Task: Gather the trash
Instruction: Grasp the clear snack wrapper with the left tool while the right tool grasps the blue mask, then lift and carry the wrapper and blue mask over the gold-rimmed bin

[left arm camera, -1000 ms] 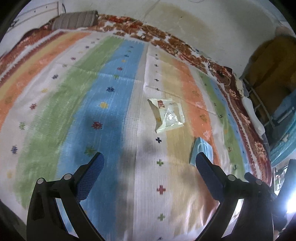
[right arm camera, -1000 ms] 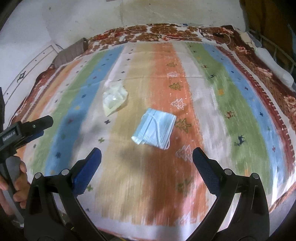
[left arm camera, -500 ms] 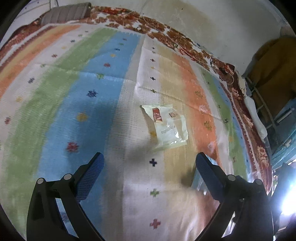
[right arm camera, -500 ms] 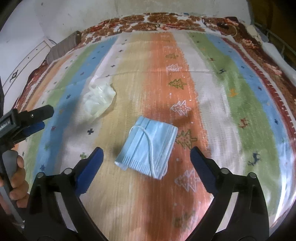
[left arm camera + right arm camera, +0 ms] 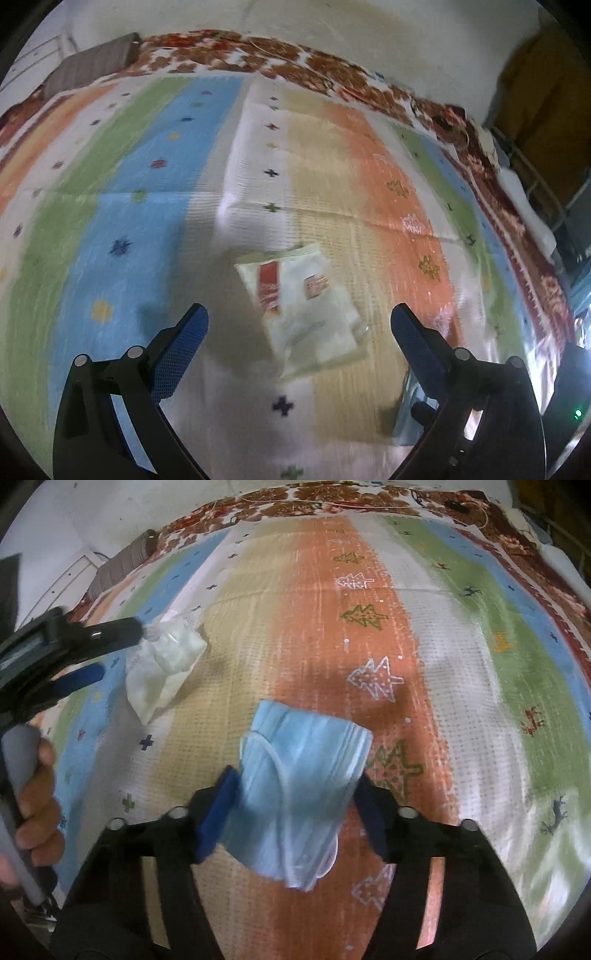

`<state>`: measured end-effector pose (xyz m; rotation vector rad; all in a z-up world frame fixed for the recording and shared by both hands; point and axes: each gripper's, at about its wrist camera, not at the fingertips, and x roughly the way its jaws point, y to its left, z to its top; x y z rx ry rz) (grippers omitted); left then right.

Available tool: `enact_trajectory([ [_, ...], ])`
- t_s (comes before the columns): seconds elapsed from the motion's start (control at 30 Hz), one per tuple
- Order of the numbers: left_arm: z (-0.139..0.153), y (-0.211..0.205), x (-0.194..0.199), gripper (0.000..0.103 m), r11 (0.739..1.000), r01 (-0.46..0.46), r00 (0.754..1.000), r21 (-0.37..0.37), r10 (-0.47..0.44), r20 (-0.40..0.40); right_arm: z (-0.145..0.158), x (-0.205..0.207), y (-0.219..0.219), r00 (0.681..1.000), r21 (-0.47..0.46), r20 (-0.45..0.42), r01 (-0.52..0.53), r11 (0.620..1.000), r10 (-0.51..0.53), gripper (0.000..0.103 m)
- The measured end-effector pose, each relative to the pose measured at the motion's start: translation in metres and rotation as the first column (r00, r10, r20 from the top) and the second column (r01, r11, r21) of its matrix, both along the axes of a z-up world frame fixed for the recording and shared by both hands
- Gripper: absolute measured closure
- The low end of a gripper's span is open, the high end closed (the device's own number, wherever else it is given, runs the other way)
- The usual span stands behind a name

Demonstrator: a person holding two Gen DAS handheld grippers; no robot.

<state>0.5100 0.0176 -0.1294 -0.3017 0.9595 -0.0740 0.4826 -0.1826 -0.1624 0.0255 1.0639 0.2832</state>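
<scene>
Pleated blue face mask (image 5: pixel 303 782), crumpled wrapper (image 5: pixel 306 314)

We are viewing a bedspread (image 5: pixel 461 686) that is covering the bed, with two items lying on it. The face mask (image 5: pixel 299 794) is lying between the fingers of the right gripper (image 5: pixel 295 812), pads touching both its edges. The plastic wrapper (image 5: pixel 306 310) is lying left of the mask, ahead of the left gripper (image 5: pixel 299 332). A pillow (image 5: pixel 92 66) is resting at the far-left edge, against the wall (image 5: pixel 369 40).
</scene>
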Motion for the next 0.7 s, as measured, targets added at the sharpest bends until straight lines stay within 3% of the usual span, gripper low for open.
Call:
enact_trajectory([
  [0.1, -0.006, 0.003, 0.009, 0.006, 0.999, -0.042, 0.999, -0.030, 0.042, -0.022, 0.000, 0.000, -0.003, 1.000, 0.008, -0.007, -0.010, 1.000, 0.011, 0.072],
  [0.2, -0.012, 0.003, 0.012, 0.013, 0.997, -0.047, 0.998, -0.055, 0.044, -0.045, 0.000, 0.001, -0.005, 1.000, 0.020, -0.011, -0.018, 1.000, 0.018, 0.082],
  [0.27, -0.015, 0.005, 0.011, 0.040, 0.997, -0.054, 0.997, -0.050, 0.051, -0.058, 0.000, -0.001, -0.005, 1.000, 0.016, -0.007, -0.029, 0.999, 0.029, 0.086],
  [0.3, -0.017, 0.006, 0.010, 0.045, 0.997, -0.058, 0.996, -0.059, 0.053, -0.072, 0.000, -0.002, -0.003, 0.999, 0.008, -0.002, -0.037, 0.999, 0.037, 0.087],
  [0.37, -0.020, 0.008, 0.008, 0.064, 0.996, -0.062, 0.994, -0.068, 0.056, -0.090, 0.000, -0.004, -0.001, 0.999, -0.008, 0.002, -0.049, 0.999, 0.049, 0.092],
  [0.53, -0.014, 0.014, -0.003, 0.078, 0.999, -0.045, 0.994, -0.020, 0.043, -0.097, 0.010, -0.006, 0.006, 0.997, -0.042, 0.014, -0.081, 0.996, 0.082, 0.095],
  [0.7, 0.014, 0.022, -0.025, 0.084, 1.000, -0.009, 0.997, 0.027, 0.012, -0.082, 0.033, -0.017, 0.015, 0.995, -0.072, 0.027, -0.097, 0.993, 0.100, 0.096],
])
